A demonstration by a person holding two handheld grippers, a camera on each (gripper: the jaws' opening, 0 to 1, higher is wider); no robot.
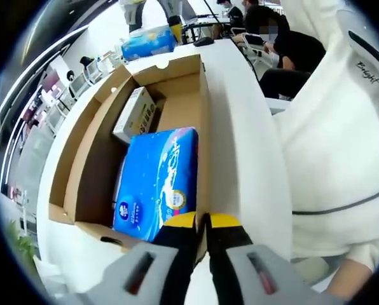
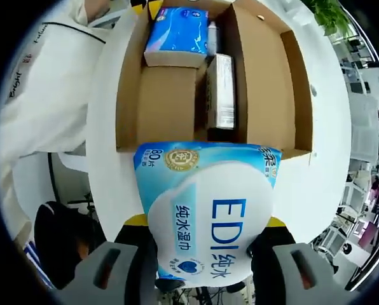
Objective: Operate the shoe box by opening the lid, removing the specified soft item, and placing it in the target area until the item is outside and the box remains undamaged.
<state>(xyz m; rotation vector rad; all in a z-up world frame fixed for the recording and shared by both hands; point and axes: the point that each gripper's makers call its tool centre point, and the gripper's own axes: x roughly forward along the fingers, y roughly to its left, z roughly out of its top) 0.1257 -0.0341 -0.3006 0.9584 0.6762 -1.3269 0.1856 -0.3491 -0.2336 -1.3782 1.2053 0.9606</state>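
Right claw [image 2: 205,238] grips a pale blue wet-wipes pack [image 2: 205,213] above the white counter [image 2: 107,165]; beyond, the open shoe box [image 2: 266,82] holds a blue tissue pack [image 2: 175,35].

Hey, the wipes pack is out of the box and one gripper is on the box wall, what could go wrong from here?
1. The left gripper looks shut on the thin wall of the cardboard box; pulling or twisting could bend or tear it.
2. The right gripper holds the soft wipes pack just past the box end, so it could slip, or fall back in if released early.
3. The white table edge is close, so a careless drop might go over it.
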